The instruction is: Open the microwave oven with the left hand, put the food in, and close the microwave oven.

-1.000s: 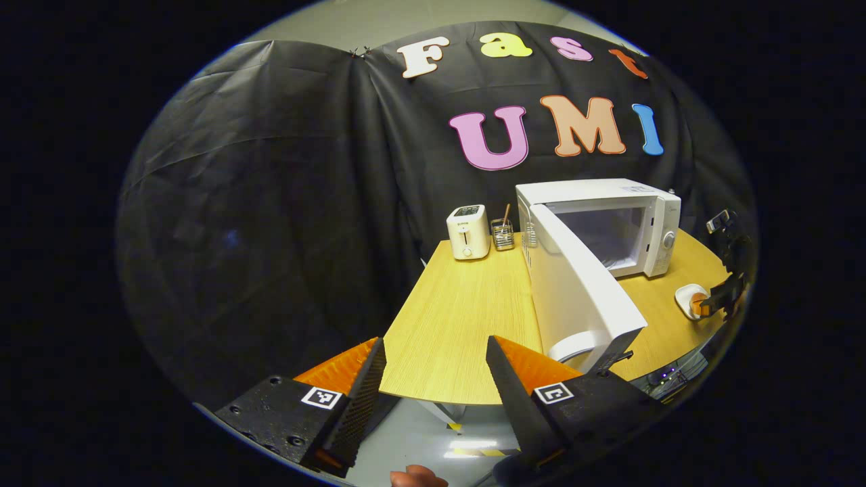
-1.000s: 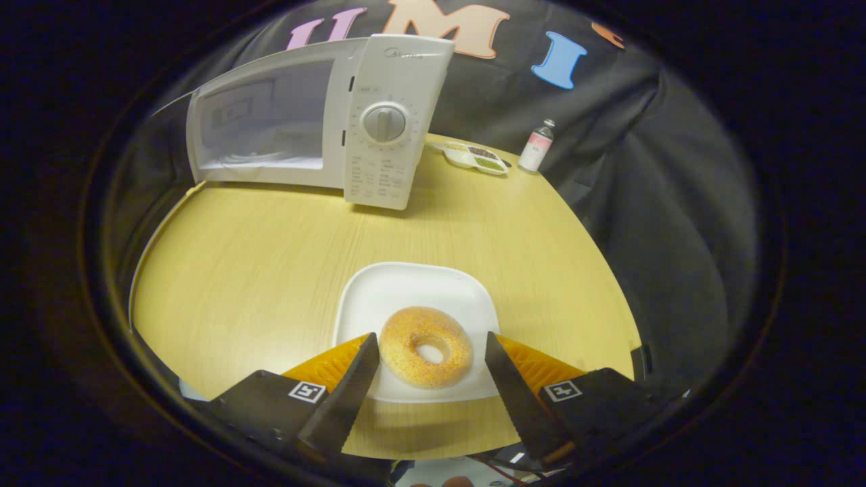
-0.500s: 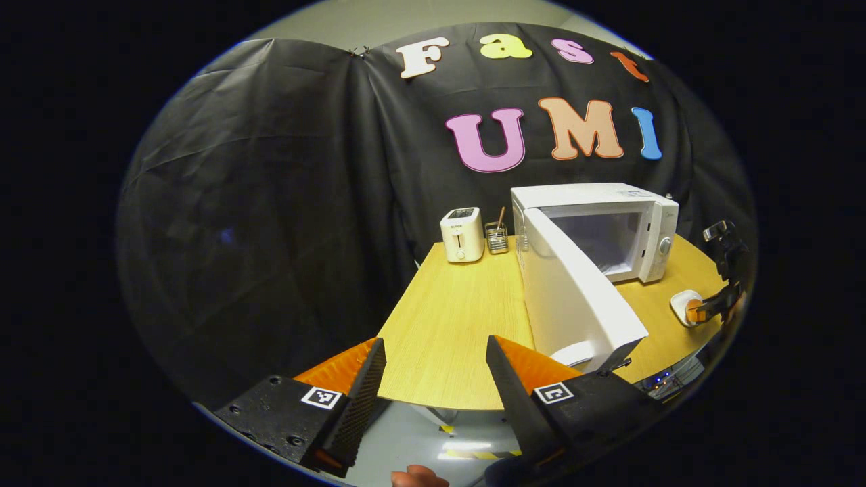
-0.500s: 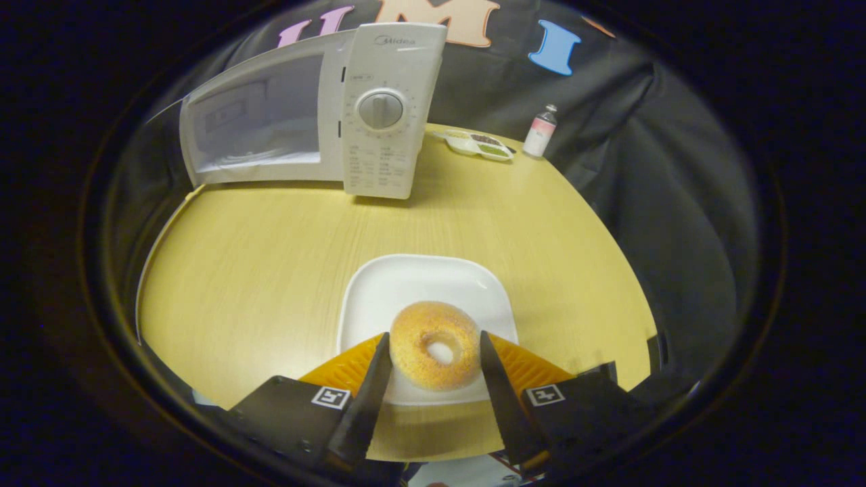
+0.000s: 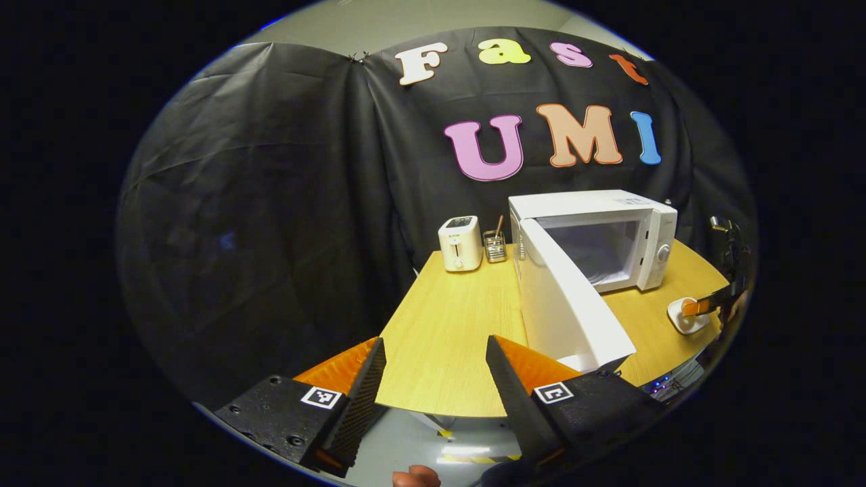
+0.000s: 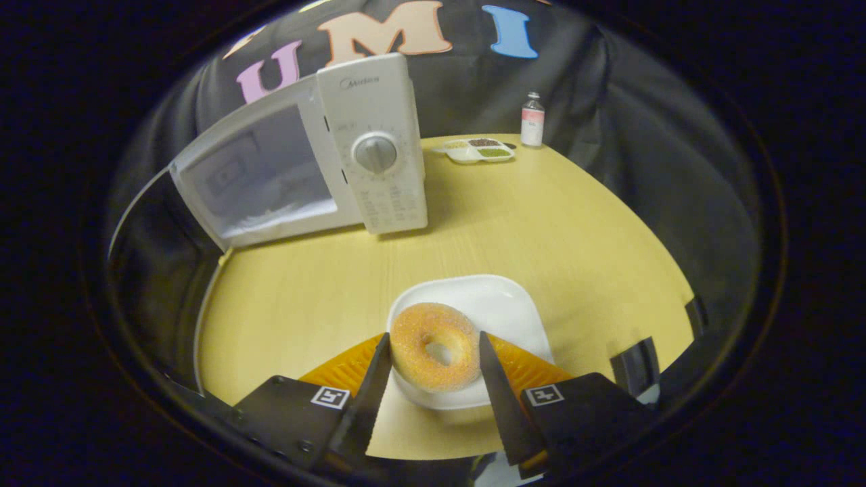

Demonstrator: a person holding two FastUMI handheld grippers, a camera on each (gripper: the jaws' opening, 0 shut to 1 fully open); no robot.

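**Doughnut gripped, oven door open**

The table [image 6: 541, 223] carries the microwave oven [image 6: 369, 145] near its far edge, door [image 5: 565, 297] swung wide. Near the front edge, the right gripper [image 6: 433, 352] is clenched on the doughnut [image 6: 434, 346], just over its white plate [image 6: 500, 308]. The left gripper [image 5: 433, 365] hangs released beyond the table's front-left corner. Lift straight, keep the squeeze gentle, and enter the cavity squarely, clear of the door.

The right hand-held gripper [image 6: 435, 345] clamps the doughnut [image 6: 434, 345] over the white plate [image 6: 500, 308]; beyond it, the microwave [image 6: 369, 145] stands open.
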